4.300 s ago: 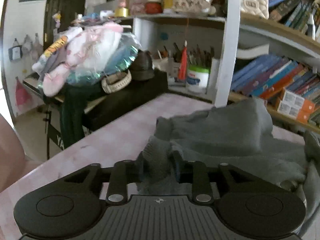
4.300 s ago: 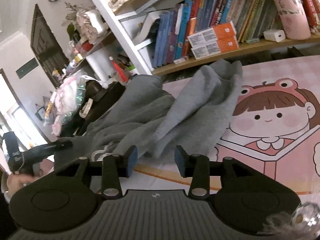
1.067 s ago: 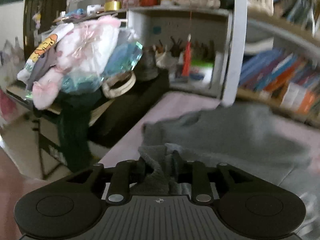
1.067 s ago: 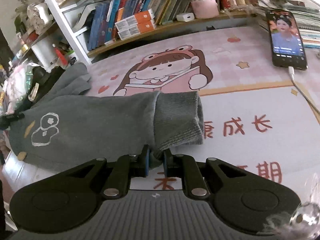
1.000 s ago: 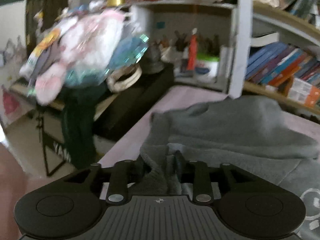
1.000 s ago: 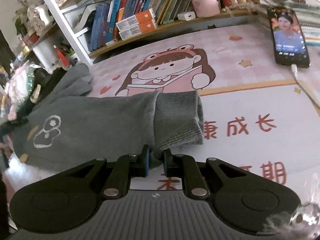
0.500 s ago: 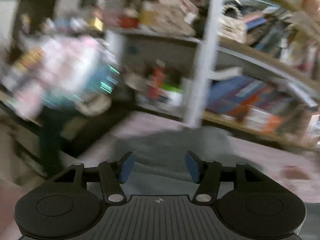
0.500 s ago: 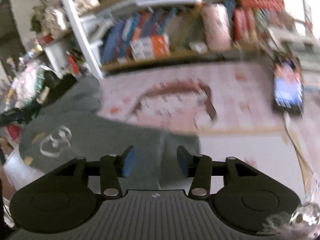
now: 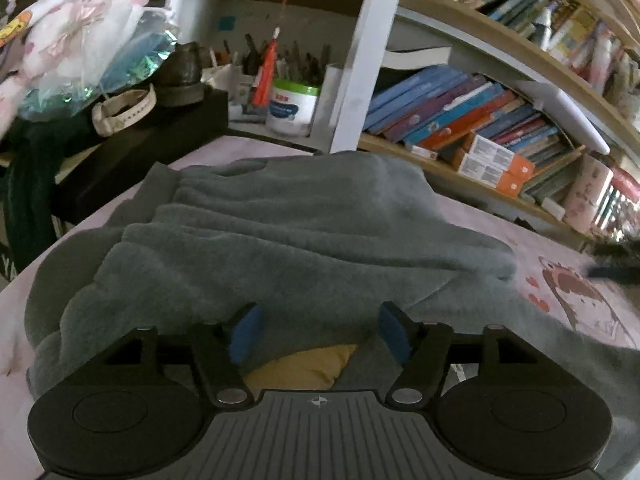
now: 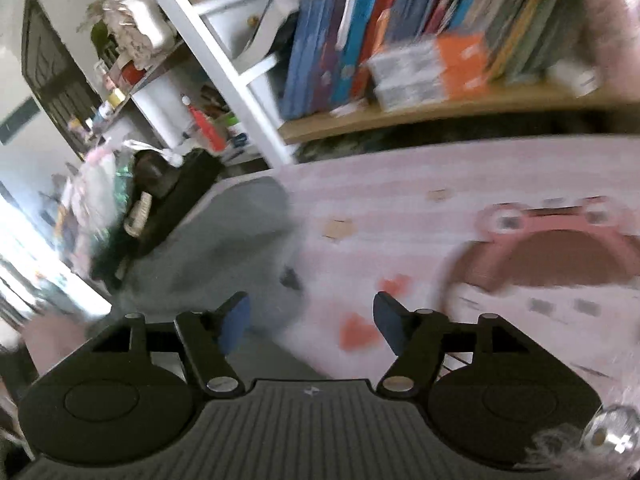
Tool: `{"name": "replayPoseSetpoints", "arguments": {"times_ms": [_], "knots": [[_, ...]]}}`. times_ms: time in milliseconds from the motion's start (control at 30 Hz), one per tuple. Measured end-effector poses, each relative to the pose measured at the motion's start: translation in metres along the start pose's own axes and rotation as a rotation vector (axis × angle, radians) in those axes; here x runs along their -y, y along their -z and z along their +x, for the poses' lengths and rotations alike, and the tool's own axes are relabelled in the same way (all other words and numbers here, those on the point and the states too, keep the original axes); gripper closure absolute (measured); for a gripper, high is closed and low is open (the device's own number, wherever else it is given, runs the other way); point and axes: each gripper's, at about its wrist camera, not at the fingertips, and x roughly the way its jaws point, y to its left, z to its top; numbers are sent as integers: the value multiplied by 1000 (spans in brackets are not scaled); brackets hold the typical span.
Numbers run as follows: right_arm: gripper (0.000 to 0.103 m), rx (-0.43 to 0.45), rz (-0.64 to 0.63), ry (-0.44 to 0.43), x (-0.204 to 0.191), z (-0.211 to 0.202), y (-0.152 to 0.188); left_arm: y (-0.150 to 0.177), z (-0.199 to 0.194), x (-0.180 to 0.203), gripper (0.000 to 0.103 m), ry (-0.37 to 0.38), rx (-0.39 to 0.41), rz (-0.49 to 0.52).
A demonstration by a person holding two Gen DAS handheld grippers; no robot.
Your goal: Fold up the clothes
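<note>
With both sets of fingers apart and empty, the left gripper (image 9: 320, 330) over the grey sweatshirt (image 9: 280, 240) heaped on the desk (image 10: 440, 184) just ahead of its fingers, I risk pinching several bunched layers and dragging the fold askew

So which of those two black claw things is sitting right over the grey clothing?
The left gripper: the grey garment fills the space between its open fingers. The right gripper is open too, mostly over the pink mat, the garment only at its left finger.
</note>
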Motion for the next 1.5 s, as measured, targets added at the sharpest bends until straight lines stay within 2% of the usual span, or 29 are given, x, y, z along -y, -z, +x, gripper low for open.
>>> {"name": "replayPoseSetpoints", "arguments": {"times_ms": [67, 167, 233, 267, 300, 333, 400, 500, 567, 600, 633, 667, 733, 767, 867, 933, 1033, 1133, 1167, 1200, 1333, 1433, 1500], "knots": [[32, -41, 58, -30, -3, 34, -14, 0, 1, 2, 28, 1, -3, 9], [33, -100, 126, -27, -10, 76, -20, 0, 1, 0, 27, 9, -3, 2], [40, -119, 126, -11, -17, 92, -17, -1, 1, 0, 25, 11, -4, 3], [52, -119, 118, -7, -21, 96, -15, -1, 1, 1, 24, 9, -6, 7], [75, -119, 104, -2, -26, 100, -13, -1, 2, 2, 24, 8, -7, 11], [86, -114, 85, 6, -31, 103, -12, 0, 2, 3, 24, 3, -9, 18], [89, -22, 36, 31, -44, 97, -14, 0, 2, 5, 25, 0, -9, 24], [90, 191, -188, 27, -96, 68, -11, 0, 1, 3, 26, 3, -5, 14], [90, 281, -383, -74, -141, 47, 1, 0, 1, 4, 26, -2, -4, 13], [90, 280, -484, -161, -162, 38, 11, 0, 1, 4, 26, -5, -4, 14], [90, 250, -571, -250, -180, 32, 20, 0, 1, 5, 26, -7, -5, 16], [90, 176, -618, -332, -193, 32, 29, 0, 1, 5, 26, -8, -6, 17], [90, 8, -636, -461, -206, 38, 41, 0, 1, 5, 25, -11, -7, 20], [87, -55, -600, -495, -204, 43, 44, 0, 1, 5, 25, -12, -8, 22], [56, -128, -424, -541, -177, 46, 38, 0, 2, 8, 25, -19, -12, 33], [54, -124, -332, -585, -150, 36, 30, 1, 2, 7, 25, -16, -12, 31], [42, -73, -293, -517, -117, 15, 18, 1, 2, 7, 24, -16, -14, 34], [37, -42, -236, -345, -92, 11, 3, 2, 2, 8, 24, -17, -15, 37], [31, -45, -200, -298, -85, 16, -1, 2, 2, 8, 24, -17, -15, 37], [30, -54, -155, -250, -79, 24, -5, 2, 2, 7, 24, -17, -15, 37], [33, -128, -39, -67, -65, 71, -9, 2, 2, 8, 24, -19, -16, 39], [38, -137, -78, 67, -62, 97, -3, 1, 3, 9, 24, -21, -18, 43], [37, -127, -155, 119, -65, 105, 4, 1, 3, 9, 23, -21, -19, 45]]}}
